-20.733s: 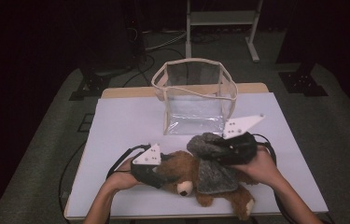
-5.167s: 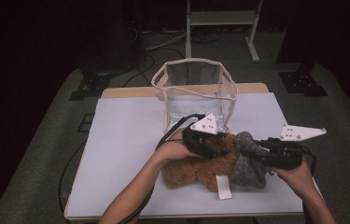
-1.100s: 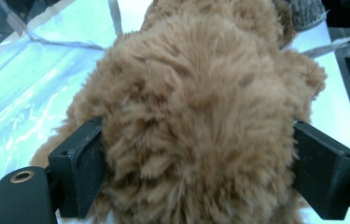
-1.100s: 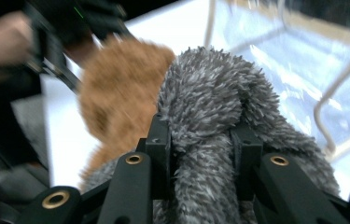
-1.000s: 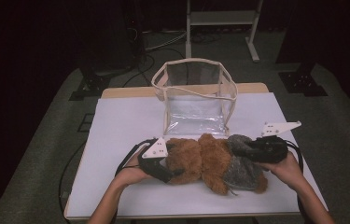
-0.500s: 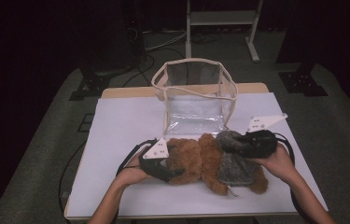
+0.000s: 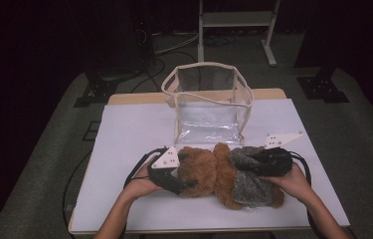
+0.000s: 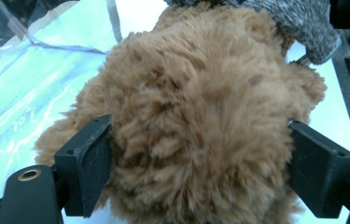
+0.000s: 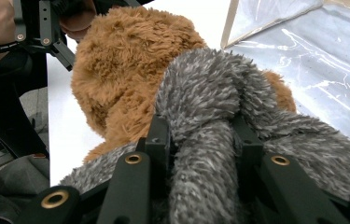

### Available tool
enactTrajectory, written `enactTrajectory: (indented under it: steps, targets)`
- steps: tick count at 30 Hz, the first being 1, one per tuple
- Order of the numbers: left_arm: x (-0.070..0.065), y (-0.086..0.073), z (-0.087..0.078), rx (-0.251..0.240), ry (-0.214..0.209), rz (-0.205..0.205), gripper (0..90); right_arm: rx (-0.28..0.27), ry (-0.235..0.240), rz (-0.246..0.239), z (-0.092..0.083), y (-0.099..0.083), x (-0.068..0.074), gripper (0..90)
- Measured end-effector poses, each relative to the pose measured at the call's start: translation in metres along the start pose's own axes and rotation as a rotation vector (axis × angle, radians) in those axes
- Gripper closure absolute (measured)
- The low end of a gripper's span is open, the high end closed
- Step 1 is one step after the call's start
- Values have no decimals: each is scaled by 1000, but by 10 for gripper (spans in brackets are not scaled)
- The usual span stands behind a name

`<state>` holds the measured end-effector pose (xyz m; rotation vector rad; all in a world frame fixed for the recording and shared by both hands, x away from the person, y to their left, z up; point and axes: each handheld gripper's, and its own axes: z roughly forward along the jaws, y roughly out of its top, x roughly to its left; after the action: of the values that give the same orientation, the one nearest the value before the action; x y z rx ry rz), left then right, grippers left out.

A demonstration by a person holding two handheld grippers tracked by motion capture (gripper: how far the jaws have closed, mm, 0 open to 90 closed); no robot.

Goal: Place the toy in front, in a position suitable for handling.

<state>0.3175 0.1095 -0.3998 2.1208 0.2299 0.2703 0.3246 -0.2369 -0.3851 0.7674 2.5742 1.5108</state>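
we see a brown teddy bear [image 7: 209,174] in a grey knitted garment [image 7: 246,172] lying across the near part of the white table [image 7: 124,129], just in front of the clear bag [image 7: 209,102]. our left gripper [image 7: 181,172] has its jaws spread wide around the bear's head, pressing into the fur on both sides, having just been opening a little. our right gripper [image 7: 253,159] is pinched nearly closed on a fold of the grey garment.
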Motion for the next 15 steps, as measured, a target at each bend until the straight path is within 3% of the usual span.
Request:
enactTrajectory:
  steps: [2,4,9,11,15]
  targets:
    - [-1,-2,2,4,-1,1,194,7,-18,4,0,7,4,657]
    - [0,-3,3,6,-5,2,210,17,-44,-30,5,19,12,657]
    - [-2,-4,2,5,-4,10,210,34,2,-83,30,35,27,655]
    - [-3,-5,2,10,1,12,209,52,-4,-112,38,39,31,657]
    - [-4,-7,1,12,5,21,210,45,-35,-99,26,40,22,659]
